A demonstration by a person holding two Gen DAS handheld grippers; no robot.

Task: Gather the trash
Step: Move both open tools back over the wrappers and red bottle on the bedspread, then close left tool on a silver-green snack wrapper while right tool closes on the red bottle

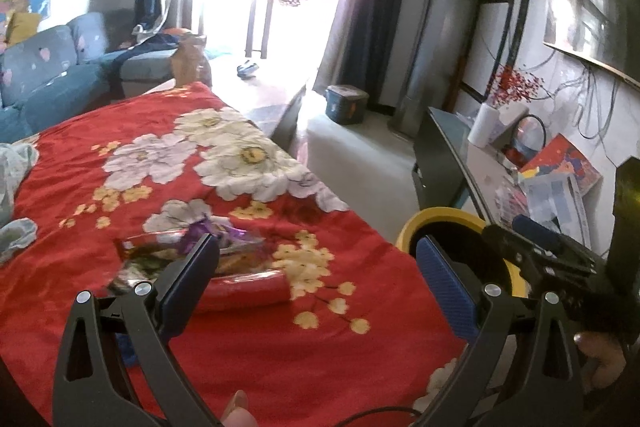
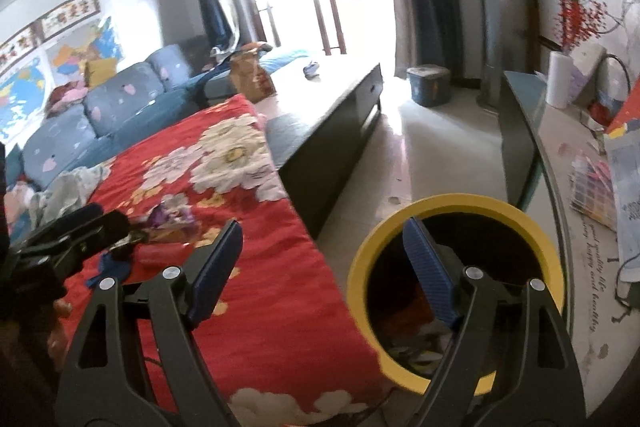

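Red floral cloth (image 1: 248, 347) covers the table, with a blue sofa (image 1: 48, 75) at ten o'clock and a bright doorway at twelve. Snack wrappers (image 1: 224, 259), crinkled clear plastic with purple and red, lie on the cloth just beyond the left gripper (image 1: 316, 267), whose jaws stand wide and hold nothing. Beside the table at four o'clock stands the yellow-rimmed bin (image 2: 456, 291) with mixed scraps inside. Over it hangs the right gripper (image 2: 320, 267), jaws spread wide and empty.
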